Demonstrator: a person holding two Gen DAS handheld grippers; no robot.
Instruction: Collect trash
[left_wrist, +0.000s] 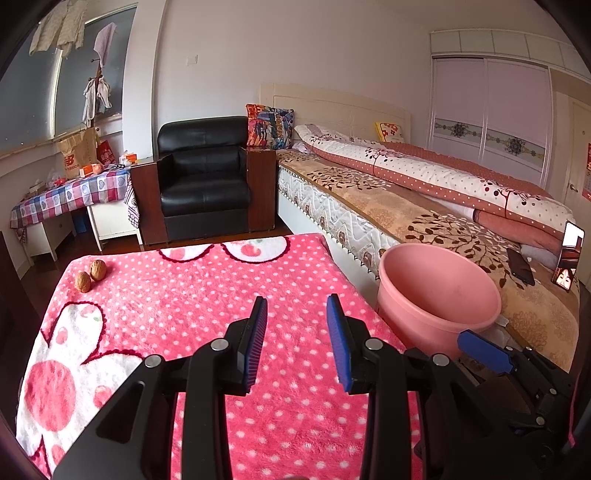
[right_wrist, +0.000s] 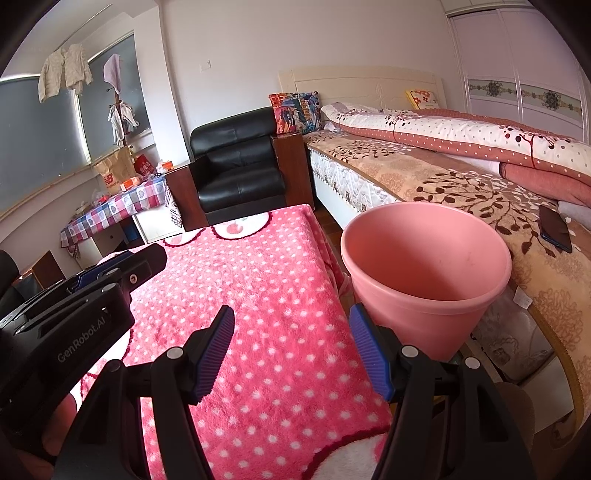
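Observation:
Two brown walnuts (left_wrist: 91, 275) lie side by side at the far left corner of the table under a pink polka-dot blanket (left_wrist: 192, 295). A pink plastic bin (left_wrist: 437, 291) stands off the table's right edge, beside the bed; it looks empty in the right wrist view (right_wrist: 424, 266). My left gripper (left_wrist: 297, 321) is open and empty above the middle of the blanket, well short of the walnuts. My right gripper (right_wrist: 291, 328) is open and empty over the blanket's right part, its right finger close to the bin. The left gripper's body (right_wrist: 74, 314) shows at left in the right wrist view.
A bed (left_wrist: 424, 206) with a rolled quilt runs along the right; a dark phone (right_wrist: 554, 229) lies on it. A black armchair (left_wrist: 203, 181) stands beyond the table. A checked side table (left_wrist: 70, 195) with bags and boxes is at the far left.

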